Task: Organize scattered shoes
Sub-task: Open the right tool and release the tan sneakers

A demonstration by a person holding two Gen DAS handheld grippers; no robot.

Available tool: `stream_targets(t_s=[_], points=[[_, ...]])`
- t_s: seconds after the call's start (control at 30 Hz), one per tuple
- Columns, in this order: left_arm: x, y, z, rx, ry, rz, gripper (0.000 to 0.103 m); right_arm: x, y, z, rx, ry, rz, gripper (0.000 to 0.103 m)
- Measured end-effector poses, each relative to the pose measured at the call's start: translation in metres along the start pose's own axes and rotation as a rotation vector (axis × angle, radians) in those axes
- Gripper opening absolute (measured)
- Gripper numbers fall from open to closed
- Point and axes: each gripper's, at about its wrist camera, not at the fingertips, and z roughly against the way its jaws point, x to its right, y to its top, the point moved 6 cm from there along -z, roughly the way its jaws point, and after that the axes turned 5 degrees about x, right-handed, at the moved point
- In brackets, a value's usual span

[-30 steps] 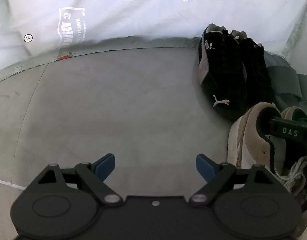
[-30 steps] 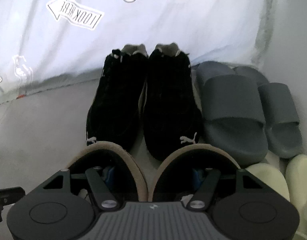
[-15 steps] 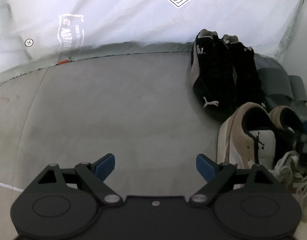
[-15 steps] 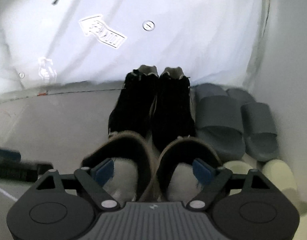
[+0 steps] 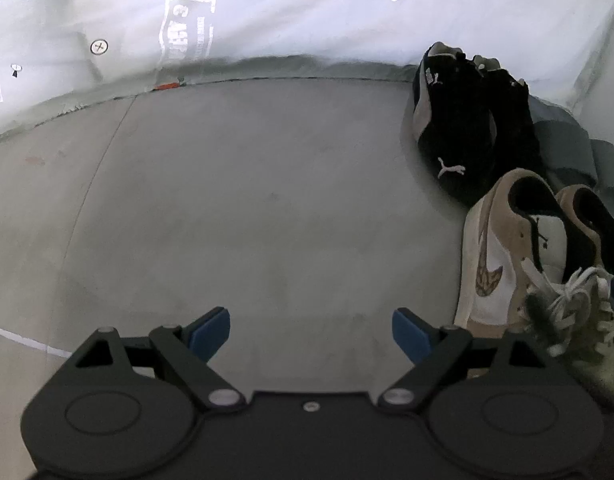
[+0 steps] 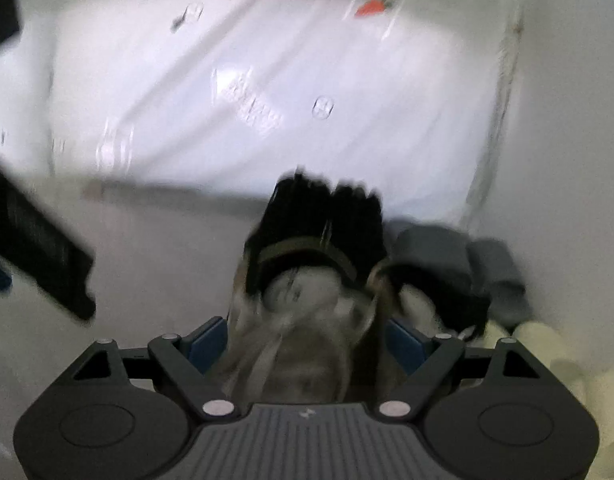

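Note:
A pair of tan-and-white sneakers (image 5: 519, 248) stands on the grey floor at the right, behind a pair of black sneakers (image 5: 467, 128) set against the white sheet. My left gripper (image 5: 310, 332) is open over bare floor, left of the tan pair. The right wrist view is blurred by motion. In it my right gripper (image 6: 307, 344) is open, its blue pads (image 6: 207, 344) wide apart above the left tan sneaker (image 6: 303, 292). The other tan sneaker (image 6: 427, 300) is beside it and the black sneakers (image 6: 327, 208) are beyond.
Grey slides (image 6: 435, 248) lie right of the black sneakers, and pale yellow slides (image 6: 547, 344) lie nearer, at the right edge. A white printed sheet (image 5: 267, 20) backs the floor. Bare grey floor (image 5: 247, 200) stretches left of the shoes. The left gripper's black body (image 6: 39, 248) shows at the left.
My right gripper drew its fingers out of the tan sneakers, opened wide and pulled back and up. The tan pair stays on the floor. The left gripper shifted only slightly.

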Motion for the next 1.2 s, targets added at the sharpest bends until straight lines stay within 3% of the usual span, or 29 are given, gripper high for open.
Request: stream_targets(t_s=[0.37,0.57,0.8,1.03,1.2], points=[[0.016,0.0,0.011,0.017,-0.03,-0.042,0.089,-0.018,-0.011,0.003,-0.017,0.06,0.13,0.088],[0.014,-0.001,0.018,0.03,-0.027,-0.039,0.089,0.001,-0.012,0.007,-0.077,0.034,0.098,0.089],[0.007,-0.003,0.033,0.064,-0.022,-0.022,0.089,0.012,-0.014,0.01,-0.083,0.015,0.1,0.095],[-0.004,-0.005,0.059,0.108,-0.092,0.042,0.089,0.038,-0.001,0.022,-0.058,0.036,0.061,0.098],[-0.012,-0.01,0.091,0.241,-0.101,0.103,0.094,0.061,0.006,0.054,-0.072,0.023,-0.044,0.101]])
